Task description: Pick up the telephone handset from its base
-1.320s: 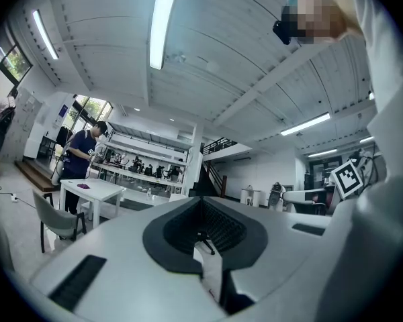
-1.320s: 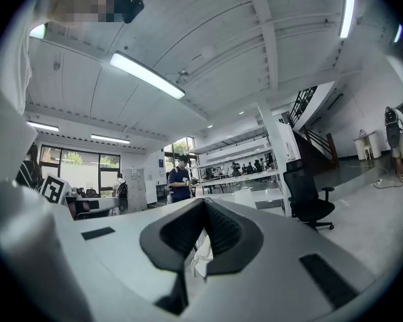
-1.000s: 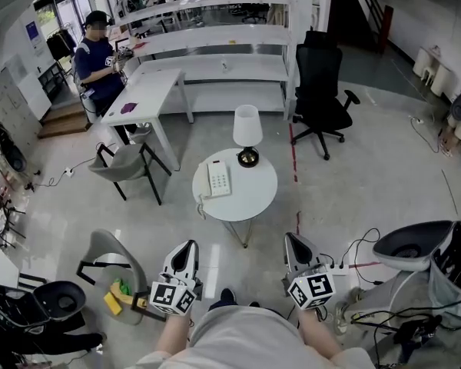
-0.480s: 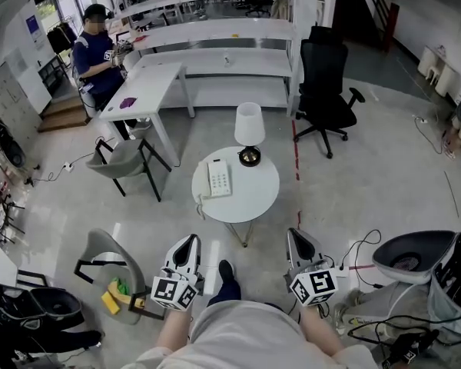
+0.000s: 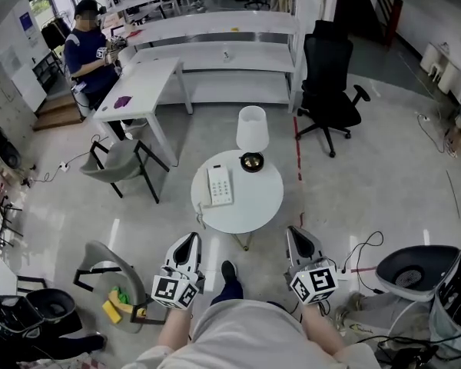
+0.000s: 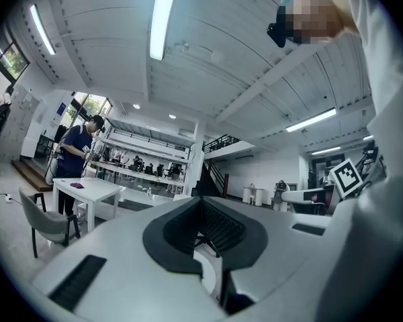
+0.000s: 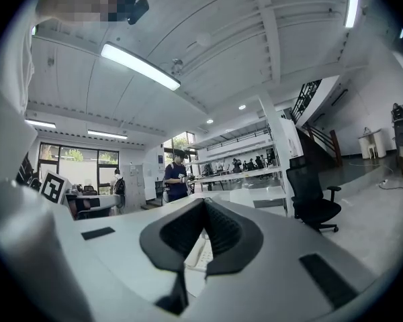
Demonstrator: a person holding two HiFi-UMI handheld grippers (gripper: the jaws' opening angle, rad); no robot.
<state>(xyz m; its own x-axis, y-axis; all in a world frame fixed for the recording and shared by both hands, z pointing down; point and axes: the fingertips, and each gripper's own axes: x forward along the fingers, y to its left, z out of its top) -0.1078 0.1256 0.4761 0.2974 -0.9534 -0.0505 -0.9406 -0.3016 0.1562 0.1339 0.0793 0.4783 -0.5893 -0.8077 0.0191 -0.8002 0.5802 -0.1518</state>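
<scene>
A white telephone (image 5: 219, 184) with its handset on the base lies on the left part of a small round white table (image 5: 253, 206). Both grippers are short of the table, held level in front of the person. My left gripper (image 5: 189, 242) is shut with nothing between its jaws, and its closed tips (image 6: 203, 200) point across the room. My right gripper (image 5: 296, 235) is also shut and holds nothing. In the right gripper view the telephone (image 7: 200, 252) shows through the gap under the closed tips (image 7: 205, 203).
A white table lamp (image 5: 253, 127) stands at the table's far edge. A black office chair (image 5: 330, 75) is beyond on the right, a grey chair (image 5: 123, 164) and a white desk (image 5: 142, 91) with a person (image 5: 88, 48) on the left. Cables (image 5: 365, 244) lie on the floor at right.
The person has walked towards the round table, so it and the telephone lie closer and lower in the head view. Both grippers came forward with the person and stayed shut.
</scene>
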